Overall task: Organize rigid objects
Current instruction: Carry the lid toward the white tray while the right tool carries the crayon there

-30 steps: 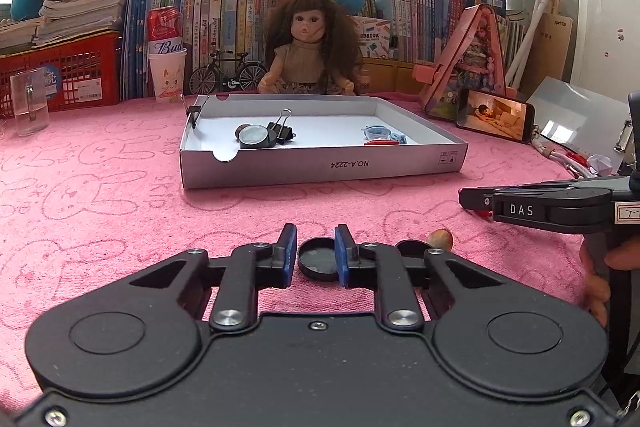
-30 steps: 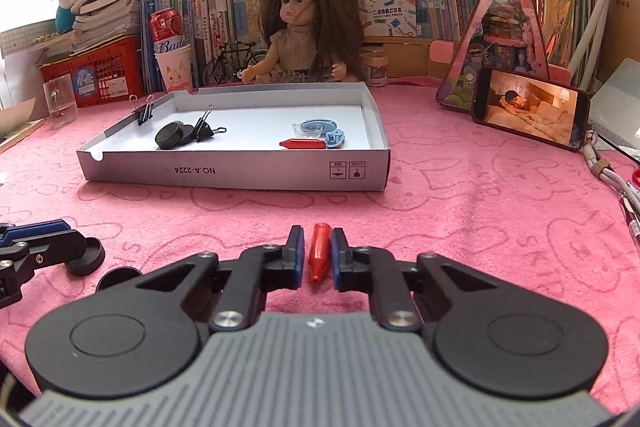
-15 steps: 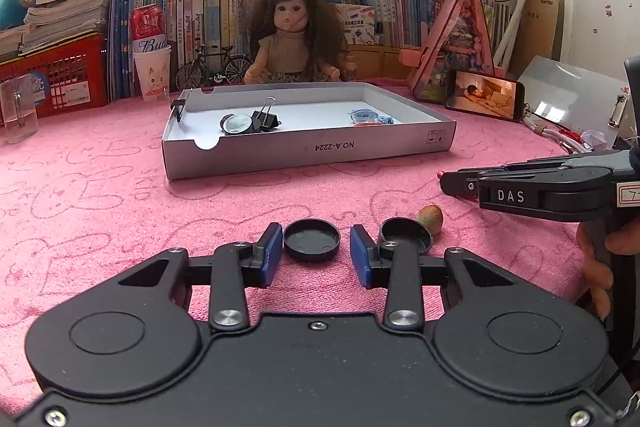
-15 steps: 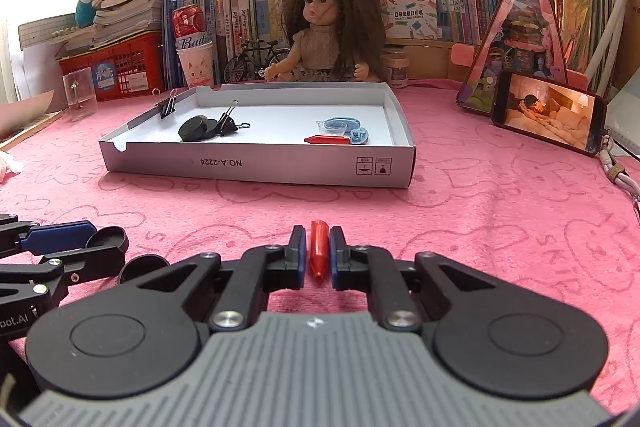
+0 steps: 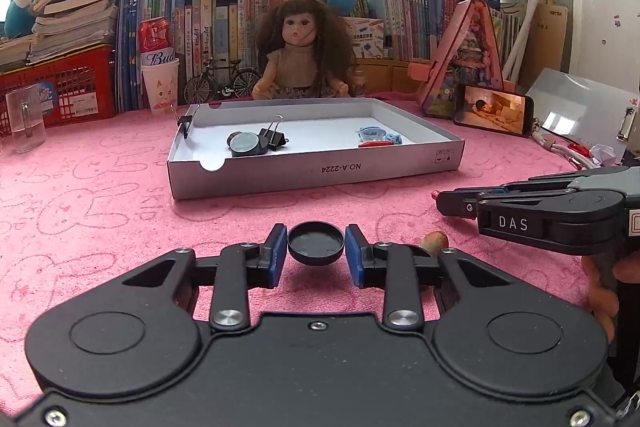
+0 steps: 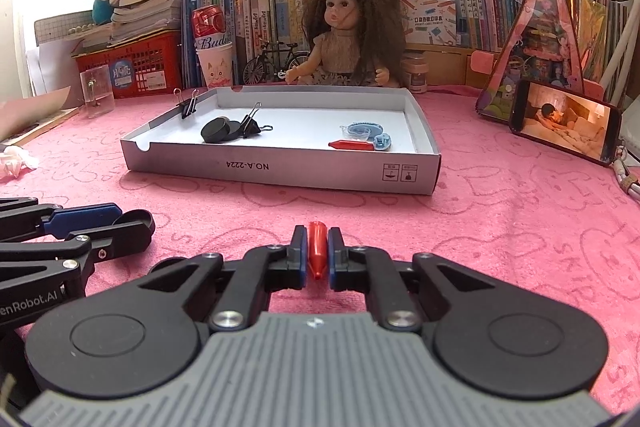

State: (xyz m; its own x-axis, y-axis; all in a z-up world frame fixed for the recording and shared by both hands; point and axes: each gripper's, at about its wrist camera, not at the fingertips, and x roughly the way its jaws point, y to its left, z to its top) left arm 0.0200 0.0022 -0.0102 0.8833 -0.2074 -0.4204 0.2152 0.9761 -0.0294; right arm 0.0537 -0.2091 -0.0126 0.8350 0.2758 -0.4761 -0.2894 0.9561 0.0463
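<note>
A small black round cap [image 5: 316,243] sits between the blue pads of my left tongs [image 5: 316,251], lifted clear of the pink cloth [image 5: 100,211]; the jaws are closing on it, and both pads look to be against its rim. In my right tongs [image 6: 318,253], pressed together as far as they go, a short red pen-like piece [image 6: 317,249] is pinched upright between the pads, its tip pointing away from me.

Just right of my left tongs, a small brown nut-like object [image 5: 434,241] lies on the cloth, partly hidden behind the right finger. Beyond it my right tongs reach in from the side, with my own fingers [image 5: 600,291] showing on the handle.

Farther out on the cloth stands a shallow grey cardboard tray [image 5: 316,171]. Inside, toward its left, lie a round black tin with a pale lid [image 5: 244,143] and a black binder clip [image 5: 273,137] touching it; another binder clip [image 5: 185,121] is clipped on the tray's left wall. Toward the right lie a blue tape-like coil [image 5: 374,135] and a second red piece [image 5: 376,144] just in front of it.

Behind the tray sits a curly-haired doll [image 5: 302,55], with a miniature bicycle [image 5: 222,83], a paper cup holding a red can [image 5: 159,83], a red basket [image 5: 60,91] and a row of books [image 5: 216,27]. A phone [image 5: 494,109] leans at the right, its screen lit.
</note>
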